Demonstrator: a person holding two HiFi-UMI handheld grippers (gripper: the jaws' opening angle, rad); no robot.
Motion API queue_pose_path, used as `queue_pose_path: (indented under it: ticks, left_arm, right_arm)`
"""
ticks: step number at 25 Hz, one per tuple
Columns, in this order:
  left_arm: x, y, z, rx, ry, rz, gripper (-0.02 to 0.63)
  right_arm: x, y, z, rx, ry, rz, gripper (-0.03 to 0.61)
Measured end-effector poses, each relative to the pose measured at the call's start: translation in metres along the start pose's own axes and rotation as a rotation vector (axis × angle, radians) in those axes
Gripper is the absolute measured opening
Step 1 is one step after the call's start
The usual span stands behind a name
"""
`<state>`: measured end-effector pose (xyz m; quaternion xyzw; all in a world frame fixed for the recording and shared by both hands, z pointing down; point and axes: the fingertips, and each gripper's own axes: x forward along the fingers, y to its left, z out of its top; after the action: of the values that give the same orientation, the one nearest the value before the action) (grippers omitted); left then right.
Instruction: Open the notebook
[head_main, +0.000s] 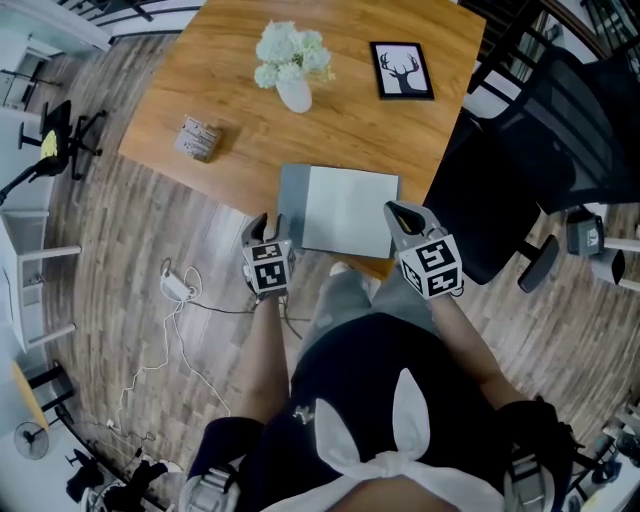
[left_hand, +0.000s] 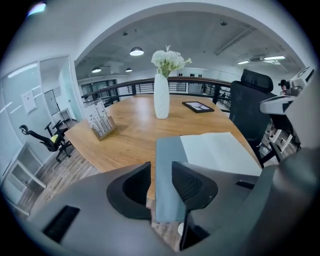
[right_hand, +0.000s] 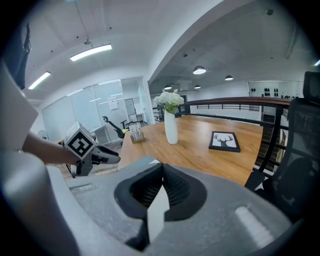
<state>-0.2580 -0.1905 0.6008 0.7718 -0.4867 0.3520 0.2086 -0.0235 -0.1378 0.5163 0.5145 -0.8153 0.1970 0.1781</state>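
Right gripper (right_hand: 161, 175) pinches a white page (right_hand: 156, 212) of the notebook (head_main: 345, 210) at the table's (head_main: 200, 60) near edge, mid-frame. Left gripper (left_hand: 161, 169) stands half open (grey cover (left_hand: 167, 150) showing in the gap). Beyond stand a vase (head_main: 295, 95), a deer picture (head_main: 402, 70) and a card stand (head_main: 200, 138), with a black chair (head_main: 540, 140) at right.

Bright, even indoor light is coming down from ceiling lamps (left_hand: 136, 51) and strip lights (right_hand: 91, 52). A soft sheen is lying on the counter (head_main: 240, 90); shadows are falling faint. The notebook (head_main: 345, 210) page is glowing pale, not blowing out. Both gripper views are bending hard at the edges, black corners ringing them. Near jaws are blurring slightly; the head view is reading sharp.
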Motion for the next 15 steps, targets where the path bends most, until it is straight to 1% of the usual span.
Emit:
queue_pose_path:
  ticks: [2, 6, 8, 10, 15]
  left_arm:
    - [-0.008, -0.009, 0.012, 0.022, -0.031, -0.008, 0.139]
    - [-0.024, -0.027, 0.038, 0.045, -0.108, -0.019, 0.066]
    - [-0.033, -0.036, 0.049, 0.052, -0.144, -0.026, 0.043]
    - [-0.042, -0.045, 0.059, 0.055, -0.179, -0.042, 0.032]
    - [-0.058, -0.069, 0.076, 0.062, -0.245, -0.085, 0.029]
  right_arm:
    - [-0.001, 0.001, 0.006, -0.009, -0.007, 0.014, -0.002]
    - [-0.003, 0.0, 0.016, -0.026, -0.021, 0.049, -0.003]
    - [-0.005, 0.0, 0.019, -0.034, -0.03, 0.063, -0.003]
    - [-0.008, 0.001, 0.025, -0.042, -0.042, 0.078, -0.003]
    - [-0.014, 0.0, 0.033, -0.064, -0.051, 0.103, -0.003]
